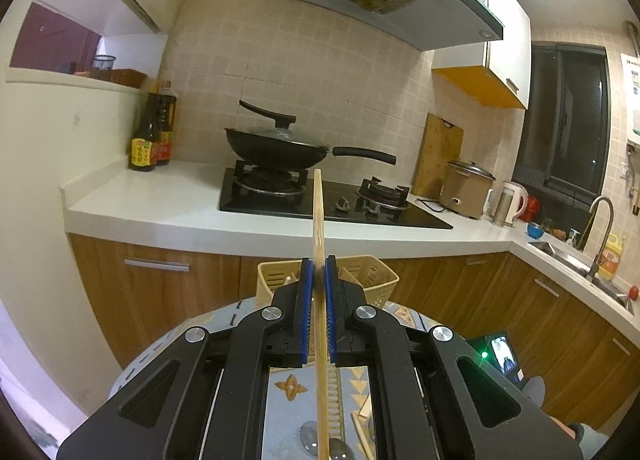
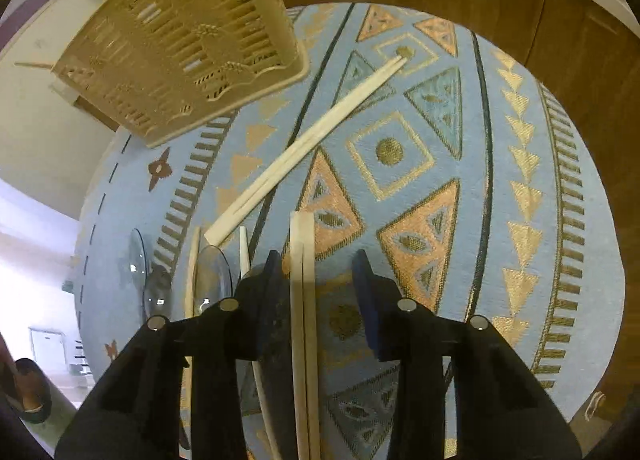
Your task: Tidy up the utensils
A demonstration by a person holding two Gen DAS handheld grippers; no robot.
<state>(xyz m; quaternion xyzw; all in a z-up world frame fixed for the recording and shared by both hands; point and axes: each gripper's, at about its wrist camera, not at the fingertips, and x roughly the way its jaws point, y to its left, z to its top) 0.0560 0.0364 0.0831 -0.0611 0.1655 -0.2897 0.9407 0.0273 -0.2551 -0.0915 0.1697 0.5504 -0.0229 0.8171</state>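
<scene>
My left gripper (image 1: 319, 272) is shut on a bamboo chopstick (image 1: 317, 219) and holds it upright, tip up, above the round table. A beige slotted utensil basket (image 1: 372, 272) stands just beyond the left fingers; it also shows in the right wrist view (image 2: 180, 39) at the upper left. My right gripper (image 2: 320, 260) is open, low over the table, with a pair of pale chopsticks (image 2: 302, 252) lying between its fingers. Another pair of chopsticks (image 2: 316, 139) lies diagonally ahead. More chopsticks (image 2: 244, 244) and clear spoons (image 2: 212, 272) lie to the left.
The table wears a blue patterned cloth (image 2: 500, 179). Behind it runs a kitchen counter (image 1: 168, 199) with a stove, a black wok (image 1: 276, 147), sauce bottles (image 1: 152, 131), a rice cooker (image 1: 466, 187) and a sink (image 1: 580, 260). Wooden cabinets (image 1: 160, 284) stand below.
</scene>
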